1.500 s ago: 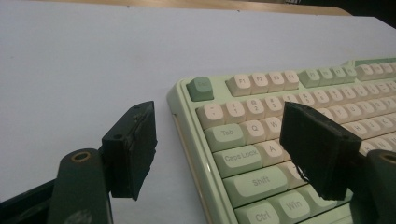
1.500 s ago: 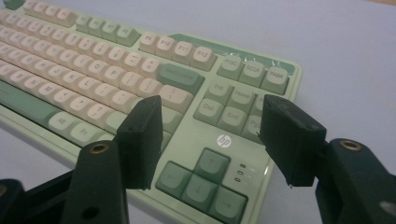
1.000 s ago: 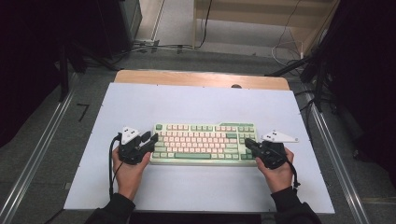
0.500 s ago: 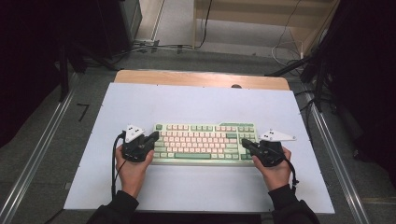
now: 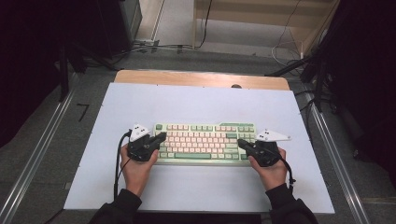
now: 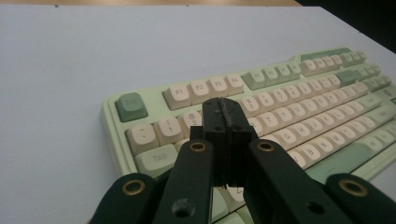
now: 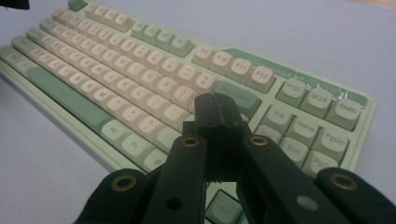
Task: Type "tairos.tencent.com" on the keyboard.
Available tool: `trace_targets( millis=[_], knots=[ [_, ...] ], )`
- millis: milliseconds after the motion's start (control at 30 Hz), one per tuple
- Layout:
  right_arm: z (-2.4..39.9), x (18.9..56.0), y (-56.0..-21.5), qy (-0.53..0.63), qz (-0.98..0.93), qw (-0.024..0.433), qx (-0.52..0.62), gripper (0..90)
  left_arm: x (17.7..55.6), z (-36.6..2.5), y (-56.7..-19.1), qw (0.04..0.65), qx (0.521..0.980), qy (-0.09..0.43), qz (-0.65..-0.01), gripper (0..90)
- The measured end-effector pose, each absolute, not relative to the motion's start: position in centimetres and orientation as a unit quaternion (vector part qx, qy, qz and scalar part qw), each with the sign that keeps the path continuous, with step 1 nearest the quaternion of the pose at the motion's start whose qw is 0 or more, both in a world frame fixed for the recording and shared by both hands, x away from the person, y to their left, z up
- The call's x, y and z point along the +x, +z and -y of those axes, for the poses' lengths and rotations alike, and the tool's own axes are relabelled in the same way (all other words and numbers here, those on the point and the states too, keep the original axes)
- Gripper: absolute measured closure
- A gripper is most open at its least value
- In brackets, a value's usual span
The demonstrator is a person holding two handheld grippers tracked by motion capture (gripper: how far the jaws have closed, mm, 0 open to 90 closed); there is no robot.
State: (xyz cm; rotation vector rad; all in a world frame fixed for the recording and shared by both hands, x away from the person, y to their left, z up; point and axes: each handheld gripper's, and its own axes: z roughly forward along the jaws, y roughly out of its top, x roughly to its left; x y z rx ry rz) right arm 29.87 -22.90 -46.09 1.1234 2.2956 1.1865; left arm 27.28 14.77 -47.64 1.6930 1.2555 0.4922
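Lying flat on the white table (image 5: 196, 107), the green and cream keyboard (image 5: 205, 142) sits toward the six o'clock side of the sheet in the high view, its long edge running from nine o'clock to three o'clock; a strip of bare wood (image 5: 201, 78) borders the sheet at twelve o'clock.

At the keyboard's nine o'clock end, the left gripper (image 5: 161, 136) is held in the person's left hand (image 5: 137, 168); its jaws have just been closing and now stand pressed together with nothing between them; in the left gripper view the tips hang over the number row near the Tab key (image 6: 156, 158), though whether they touch the keys I cannot tell.

At the three o'clock end, the right gripper (image 5: 241, 142) rests in the right hand (image 5: 271, 170), its jaws likewise closed tight on nothing; in the right gripper view they point over the keys beside the navigation cluster (image 7: 299, 135), with contact unclear.

Both grippers point inward toward each other across the keyboard; a black cable (image 5: 116, 163) trails from the left one toward six o'clock.
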Motion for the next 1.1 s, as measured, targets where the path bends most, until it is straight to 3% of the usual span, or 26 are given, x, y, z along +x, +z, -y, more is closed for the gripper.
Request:
trace_targets(
  millis=[1100],
  knots=[
    [20.4,30.8,-46.7,0.42,-0.814,0.145,0.373,88.3,30.2,-10.5,-48.6,0.469,0.727,0.142,-0.481,90.0]
  ],
)
